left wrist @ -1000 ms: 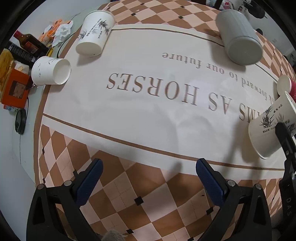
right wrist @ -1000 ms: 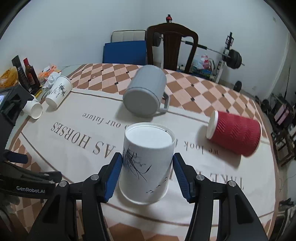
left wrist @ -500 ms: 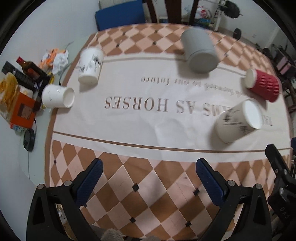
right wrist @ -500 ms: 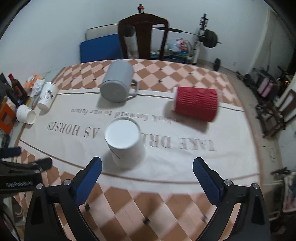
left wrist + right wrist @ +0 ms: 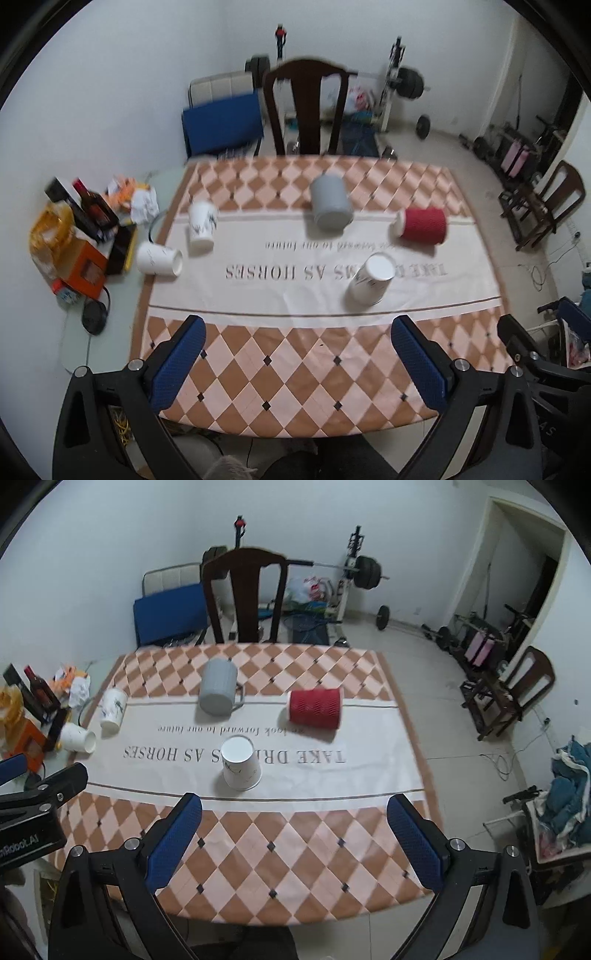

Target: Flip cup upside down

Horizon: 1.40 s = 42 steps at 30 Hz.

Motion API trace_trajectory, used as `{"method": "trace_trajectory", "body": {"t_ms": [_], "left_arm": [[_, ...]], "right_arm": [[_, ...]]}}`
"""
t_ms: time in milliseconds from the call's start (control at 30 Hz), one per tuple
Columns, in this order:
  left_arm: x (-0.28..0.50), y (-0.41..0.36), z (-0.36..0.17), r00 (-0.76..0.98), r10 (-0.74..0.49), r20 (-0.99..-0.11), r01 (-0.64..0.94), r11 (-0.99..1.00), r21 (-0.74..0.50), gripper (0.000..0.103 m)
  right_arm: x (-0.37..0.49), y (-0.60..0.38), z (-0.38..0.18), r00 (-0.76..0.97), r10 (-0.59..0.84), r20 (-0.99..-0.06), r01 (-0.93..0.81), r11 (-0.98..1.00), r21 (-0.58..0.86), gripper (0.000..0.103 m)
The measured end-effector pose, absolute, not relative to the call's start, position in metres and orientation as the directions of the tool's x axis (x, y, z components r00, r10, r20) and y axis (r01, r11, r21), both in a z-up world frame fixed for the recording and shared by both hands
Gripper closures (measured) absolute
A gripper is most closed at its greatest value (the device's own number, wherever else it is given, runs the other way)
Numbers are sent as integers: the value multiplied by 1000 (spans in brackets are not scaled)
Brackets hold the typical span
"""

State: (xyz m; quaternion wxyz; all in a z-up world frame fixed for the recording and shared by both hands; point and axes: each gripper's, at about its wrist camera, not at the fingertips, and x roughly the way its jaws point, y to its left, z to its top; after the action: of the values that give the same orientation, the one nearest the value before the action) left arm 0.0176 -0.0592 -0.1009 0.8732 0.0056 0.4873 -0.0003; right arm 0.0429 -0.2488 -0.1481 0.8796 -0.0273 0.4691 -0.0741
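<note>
Two blue-padded fingers of the left claw (image 5: 297, 363) stand spread wide and hold nothing, up above the near edge of the surface (image 5: 258, 369); a second ago this camera was low over the tablecloth lettering, and it has since pulled up and back so that the whole surface and the room behind are in sight. From here the white paper cup (image 5: 369, 282) stands base-up, mouth down, on the cream band of the cloth, ahead and a little to the right of the left claw and well apart from it. A grey mug (image 5: 330, 208) and a red cup (image 5: 423, 226) lie on their sides beyond it, and two more white cups (image 5: 201, 228) sit near the left edge. In the right wrist view the change is plainer: a second ago the fingers flanked the white paper cup (image 5: 241, 762), and now the right claw (image 5: 293, 842) is released, jaws wide apart, drawn back over the checked border. The cup stands alone, inverted, ahead and slightly left of the gap between the fingers, touching neither. That reads as the flip being done for this cup, with both claws withdrawn.
</note>
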Motion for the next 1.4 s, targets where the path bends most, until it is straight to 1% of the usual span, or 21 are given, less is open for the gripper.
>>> {"method": "trace_trajectory", "body": {"t_ms": [200,333,533,767,967,1400], "left_arm": [[-17,-62,-53,581,-10,-814,12,1000,-5,1],[-32,-59,-36,594,-12,-804,-1,1000,-16,1],[-50,-58,-19,613,-2,-790,-10,1000,-10,1],[-61,-56,-14,586,-12,-810,4,1000,-11,1],[-65,-55,-13,560,-5,-828,5,1000,-2,1],[-71,-50,-12,543,4,-840,3,1000,7,1]], "right_arm": [[2,-250,-92,576,-176,-798,144,983,-113,1],[-23,-250,-57,613,-193,-766,162,980,-117,1],[-47,-248,-22,642,-202,-740,171,978,-119,1],[-58,-242,-6,641,-180,-746,154,983,-104,1],[-60,-242,-8,622,-156,-767,134,987,-92,0],[-59,-238,-9,607,-190,-772,148,981,-126,0]]}}
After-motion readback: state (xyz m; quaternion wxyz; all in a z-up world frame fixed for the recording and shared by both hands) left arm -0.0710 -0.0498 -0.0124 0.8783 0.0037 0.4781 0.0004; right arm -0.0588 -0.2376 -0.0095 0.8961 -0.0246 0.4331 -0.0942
